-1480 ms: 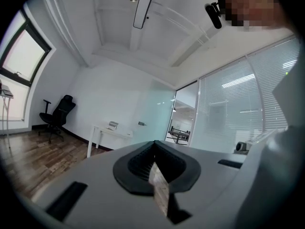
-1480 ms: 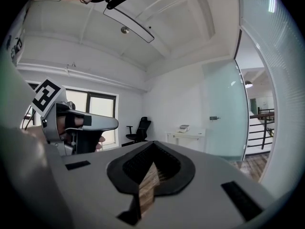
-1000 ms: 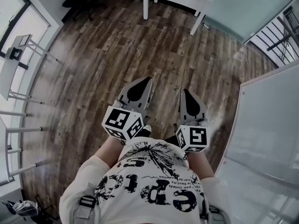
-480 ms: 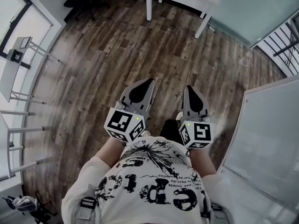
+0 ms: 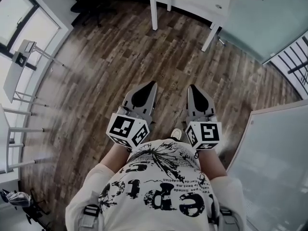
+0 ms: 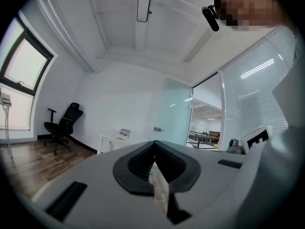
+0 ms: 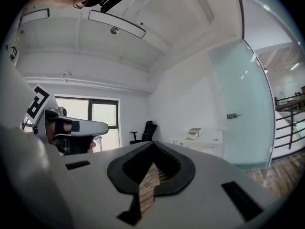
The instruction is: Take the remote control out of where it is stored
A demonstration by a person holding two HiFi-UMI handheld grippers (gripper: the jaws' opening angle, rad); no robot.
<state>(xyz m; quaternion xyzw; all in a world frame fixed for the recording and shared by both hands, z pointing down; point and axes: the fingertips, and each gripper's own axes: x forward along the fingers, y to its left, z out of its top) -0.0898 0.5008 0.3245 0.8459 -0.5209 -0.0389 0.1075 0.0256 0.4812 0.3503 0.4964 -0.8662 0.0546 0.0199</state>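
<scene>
Bright, even daylight from windows at left; pale sheen across wood floor. Heavy fisheye bending toward edges, black corners in both gripper views.

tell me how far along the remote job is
Done: nothing that shows; no remote appears in any view. In hand: nothing; the left gripper and right gripper are both shut and empty, held level over the wood floor. Left: everything, reaching wherever the remote is stored, opening it if need be, and taking the remote out. A white desk stands ahead, but whether it holds the remote cannot be told.
</scene>
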